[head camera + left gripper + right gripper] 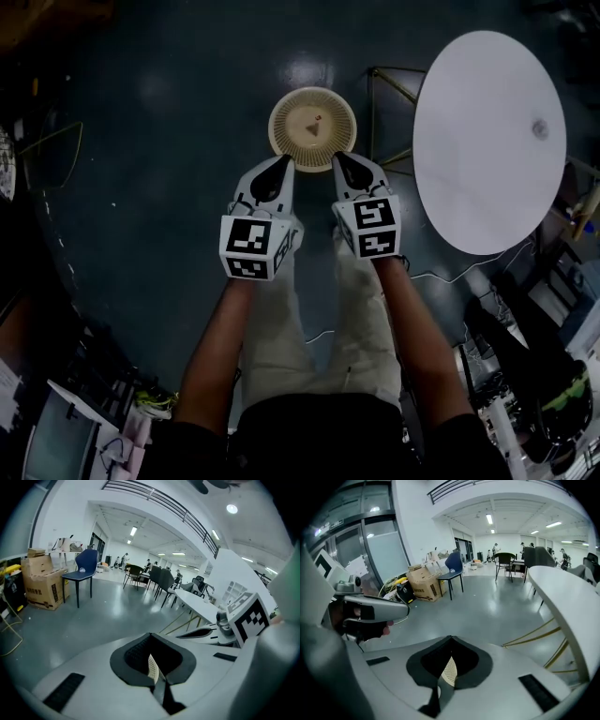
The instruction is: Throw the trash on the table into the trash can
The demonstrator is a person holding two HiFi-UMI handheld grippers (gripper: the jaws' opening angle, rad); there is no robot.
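Observation:
The head view looks straight down on a round cream mesh trash can standing on the dark floor, with a small scrap lying inside it. My left gripper and right gripper hang side by side just short of its near rim, both pointing at it. Each has its jaws closed tip to tip with nothing between them. In the left gripper view the trash can shows as a mesh sliver through the jaw window, and in the right gripper view the trash can shows the same way. The round white table stands to the right, with a small dark object on it.
Gold table legs stand beside the can. Cardboard boxes and a blue chair line the wall. More chairs and tables stand farther back. Cables and clutter lie on the floor near my feet.

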